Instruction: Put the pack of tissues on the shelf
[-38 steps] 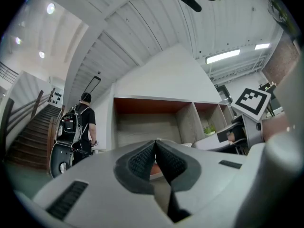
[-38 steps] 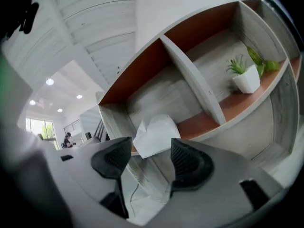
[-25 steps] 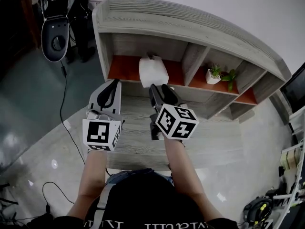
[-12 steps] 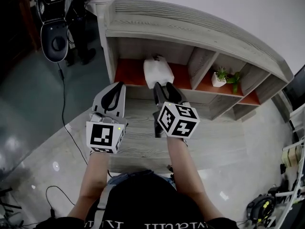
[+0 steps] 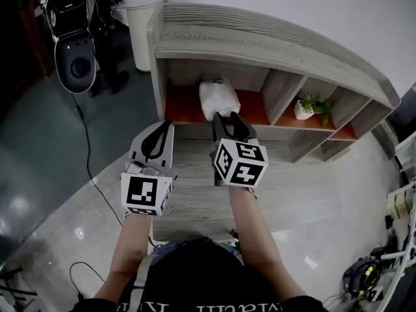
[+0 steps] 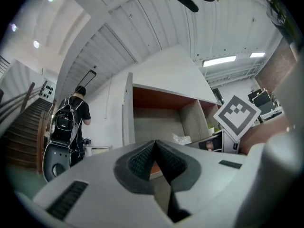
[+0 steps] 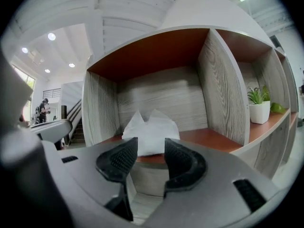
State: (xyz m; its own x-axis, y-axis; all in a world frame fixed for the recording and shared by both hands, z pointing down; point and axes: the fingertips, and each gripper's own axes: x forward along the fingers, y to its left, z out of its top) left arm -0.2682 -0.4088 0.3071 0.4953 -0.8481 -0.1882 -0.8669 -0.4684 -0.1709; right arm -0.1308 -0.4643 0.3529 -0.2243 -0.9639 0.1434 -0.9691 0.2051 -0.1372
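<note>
The pack of tissues [image 5: 218, 99] sits on the orange-red board of the leftmost compartment of the grey wood-grain shelf [image 5: 260, 39], about midway across that compartment. In the right gripper view the pack [image 7: 151, 129] stands with its crumpled white top edge up, in front of the compartment's back wall.

Right gripper [image 5: 228, 119]: jaws apart, pointed into the compartment, tips at the shelf's front edge. Its own view shows the pack beyond the gap between the two pads. It appears clear of both, though the head view is too coarse to confirm a gap at the near end.

Left gripper [image 5: 158, 130]: jaws closed pad to pad, nothing between them, held just left of the right gripper and short of the shelf.

A small potted plant [image 5: 304, 104] stands in the next compartment to the right, behind the divider. In the left gripper view a person [image 6: 72, 119] with a backpack stands to the left of the shelf, back turned.
</note>
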